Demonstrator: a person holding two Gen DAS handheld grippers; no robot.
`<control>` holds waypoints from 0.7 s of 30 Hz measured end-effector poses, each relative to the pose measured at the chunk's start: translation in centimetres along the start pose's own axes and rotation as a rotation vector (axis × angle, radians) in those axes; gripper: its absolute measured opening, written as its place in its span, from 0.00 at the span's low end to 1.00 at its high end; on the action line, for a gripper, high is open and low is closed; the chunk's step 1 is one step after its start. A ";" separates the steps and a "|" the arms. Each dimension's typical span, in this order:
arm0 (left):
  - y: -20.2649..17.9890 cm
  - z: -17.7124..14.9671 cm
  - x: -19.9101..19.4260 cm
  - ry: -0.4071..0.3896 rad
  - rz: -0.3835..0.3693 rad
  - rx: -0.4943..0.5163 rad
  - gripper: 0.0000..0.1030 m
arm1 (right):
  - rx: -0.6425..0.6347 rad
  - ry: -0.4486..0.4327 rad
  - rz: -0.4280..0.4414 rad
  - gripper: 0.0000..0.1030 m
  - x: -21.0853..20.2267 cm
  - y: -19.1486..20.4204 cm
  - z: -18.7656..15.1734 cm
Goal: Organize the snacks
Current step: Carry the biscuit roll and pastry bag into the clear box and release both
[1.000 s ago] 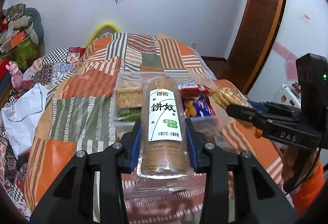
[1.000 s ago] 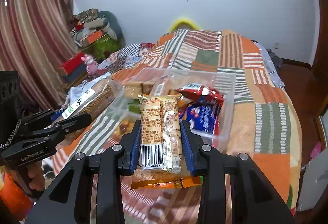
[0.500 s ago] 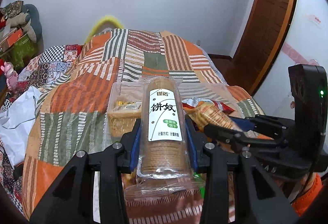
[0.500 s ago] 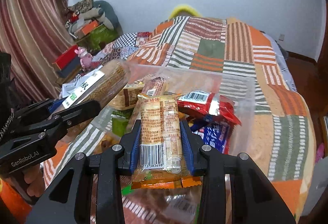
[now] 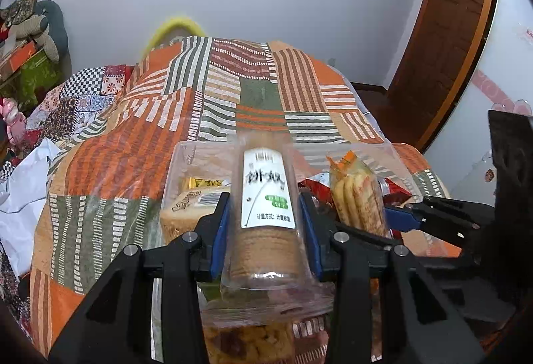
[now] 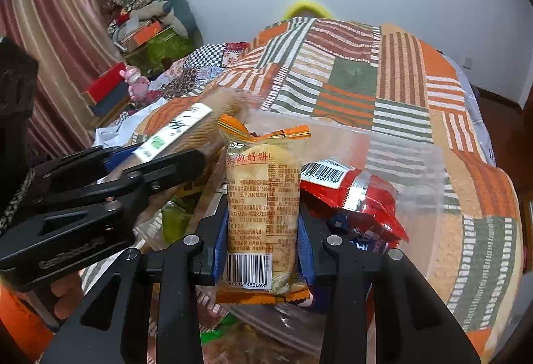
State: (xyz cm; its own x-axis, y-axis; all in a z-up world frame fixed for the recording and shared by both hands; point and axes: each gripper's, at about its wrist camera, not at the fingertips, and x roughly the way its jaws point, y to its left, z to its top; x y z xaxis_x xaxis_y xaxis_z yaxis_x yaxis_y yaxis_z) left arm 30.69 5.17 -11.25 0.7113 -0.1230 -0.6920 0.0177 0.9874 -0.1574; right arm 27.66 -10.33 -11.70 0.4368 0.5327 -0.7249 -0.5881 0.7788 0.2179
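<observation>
My left gripper [image 5: 266,224] is shut on a clear tube of round brown biscuits [image 5: 266,197] with a white label, held over the clear plastic bin [image 5: 186,154]. My right gripper [image 6: 263,234] is shut on an orange-edged pack of pale crackers [image 6: 263,197], also above the clear bin [image 6: 409,170]. Each view shows the other tool: the cracker pack [image 5: 356,197] to the right of the tube, and the biscuit tube [image 6: 186,127] to the left of the crackers. Inside the bin lie a red foil bag [image 6: 356,190], a blue pack [image 6: 359,240] and a tan wrapped cake [image 5: 190,207].
The bin rests on a bed with an orange, green and white striped patchwork quilt [image 5: 253,90]. A white bag [image 5: 23,197] lies at the bed's left edge. Boxes and a pink toy [image 6: 135,84] crowd the far left by a curtain. A wooden door [image 5: 443,40] stands right.
Both grippers have moved forward and down over the bin, still gripping their packs. The two tools have come close together, the cracker pack now right beside the biscuit tube.
</observation>
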 end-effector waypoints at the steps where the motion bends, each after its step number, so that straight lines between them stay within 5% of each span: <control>1: 0.0 0.0 0.0 -0.005 0.007 0.000 0.38 | -0.012 0.002 -0.004 0.31 0.0 0.2 0.0; 8: 0.2 0.3 -1.6 -0.034 0.009 -0.003 0.38 | -0.015 0.024 -0.031 0.32 -0.1 0.2 -0.2; 15: 0.4 -0.4 -3.9 -0.033 -0.001 0.001 0.41 | -0.022 -0.021 -0.057 0.49 -2.5 0.7 -0.6; 21: 0.9 -1.9 -5.9 -0.033 0.000 0.005 0.57 | -0.032 -0.050 -0.079 0.55 -4.6 0.9 -1.2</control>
State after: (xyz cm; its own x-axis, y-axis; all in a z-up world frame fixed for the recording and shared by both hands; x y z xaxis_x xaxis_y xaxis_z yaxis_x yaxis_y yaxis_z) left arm 25.17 6.62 -8.69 0.7339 -0.1194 -0.6687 0.0209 0.9879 -0.1534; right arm 24.35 -12.46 -8.96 0.5161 0.4863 -0.7051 -0.5716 0.8086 0.1394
